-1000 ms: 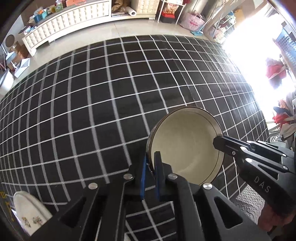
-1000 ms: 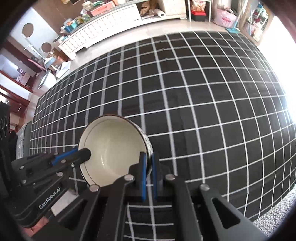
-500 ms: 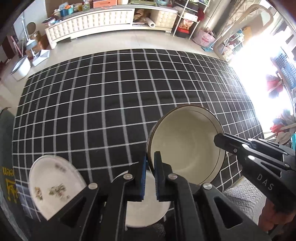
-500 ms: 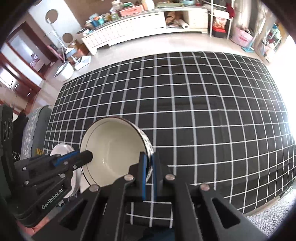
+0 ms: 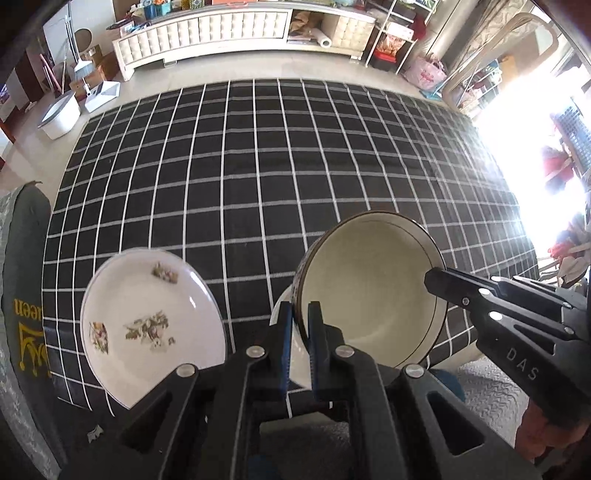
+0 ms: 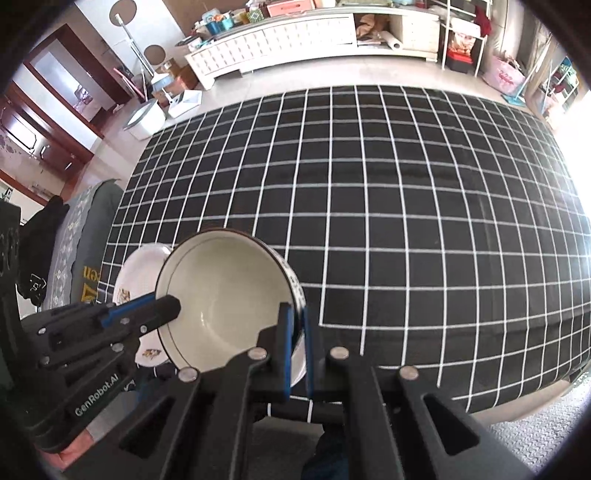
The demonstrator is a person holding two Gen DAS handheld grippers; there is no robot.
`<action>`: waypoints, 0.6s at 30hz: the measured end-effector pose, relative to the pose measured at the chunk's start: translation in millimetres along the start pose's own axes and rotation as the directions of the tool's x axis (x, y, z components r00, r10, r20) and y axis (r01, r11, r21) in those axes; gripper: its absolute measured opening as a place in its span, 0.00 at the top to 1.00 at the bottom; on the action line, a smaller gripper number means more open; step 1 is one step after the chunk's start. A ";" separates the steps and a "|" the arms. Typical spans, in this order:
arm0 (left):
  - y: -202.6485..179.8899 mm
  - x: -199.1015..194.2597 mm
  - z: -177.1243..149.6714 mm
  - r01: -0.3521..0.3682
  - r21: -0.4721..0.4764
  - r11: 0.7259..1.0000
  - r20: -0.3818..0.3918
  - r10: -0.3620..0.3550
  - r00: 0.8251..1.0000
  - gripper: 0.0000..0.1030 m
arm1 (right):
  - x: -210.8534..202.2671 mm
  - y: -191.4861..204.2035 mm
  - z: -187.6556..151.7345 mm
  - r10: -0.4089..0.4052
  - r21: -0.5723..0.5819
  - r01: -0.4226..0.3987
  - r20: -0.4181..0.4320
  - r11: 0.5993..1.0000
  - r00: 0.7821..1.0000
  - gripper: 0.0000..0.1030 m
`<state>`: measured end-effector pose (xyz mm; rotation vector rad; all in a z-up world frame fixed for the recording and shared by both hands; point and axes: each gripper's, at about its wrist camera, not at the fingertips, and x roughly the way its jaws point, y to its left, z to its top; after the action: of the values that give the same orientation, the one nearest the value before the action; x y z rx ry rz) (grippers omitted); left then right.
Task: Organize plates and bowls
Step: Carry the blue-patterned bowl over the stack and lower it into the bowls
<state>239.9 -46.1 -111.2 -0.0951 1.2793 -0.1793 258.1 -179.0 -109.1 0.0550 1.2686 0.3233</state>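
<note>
Left wrist view: steeply downward, close over bowl [image 5: 369, 288], left rim side. Right wrist view: same steep tilt, close, right rim side. Shared: bowl, plate [image 5: 147, 325], checked cloth [image 6: 406, 221], far cabinet [image 5: 207, 29]

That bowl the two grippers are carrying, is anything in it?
Empty. The bowl shows only a bare cream inside in both views, held by its rim between the left gripper and right gripper.

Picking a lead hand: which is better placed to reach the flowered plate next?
Left, likely: the left gripper clamps the bowl rim nearest the flowered plate; the right gripper holds the far rim.
</note>
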 end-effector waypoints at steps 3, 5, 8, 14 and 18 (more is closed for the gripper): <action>3.1 9.3 -9.6 -0.002 -0.005 1.000 -0.021 0.002 1.000 0.94 | 8.2 1.7 -8.4 0.004 0.010 -0.003 -0.025 1.000 1.000 0.92; 5.3 12.7 -12.7 -0.005 -0.007 1.000 -0.033 0.005 0.999 0.94 | 13.8 1.5 -10.9 0.008 0.017 -0.008 -0.042 1.000 0.999 0.92; 7.1 20.4 -17.1 -0.013 -0.004 1.000 -0.051 0.013 0.999 0.94 | 21.2 1.3 -13.5 0.012 0.025 -0.011 -0.063 1.000 0.998 0.92; 9.2 35.0 -21.6 -0.028 0.000 1.000 -0.075 0.028 0.997 0.94 | 25.8 2.4 -17.9 0.006 0.015 -0.005 -0.086 1.000 0.996 0.92; 10.7 39.4 -25.1 -0.026 0.001 1.000 -0.081 0.026 0.996 0.94 | 28.0 1.4 -19.8 0.007 0.015 -0.006 -0.100 1.000 0.995 0.92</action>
<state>227.6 -42.2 -157.3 -0.0715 1.3608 -0.1621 246.4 -172.9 -140.8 0.0562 1.3705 0.3253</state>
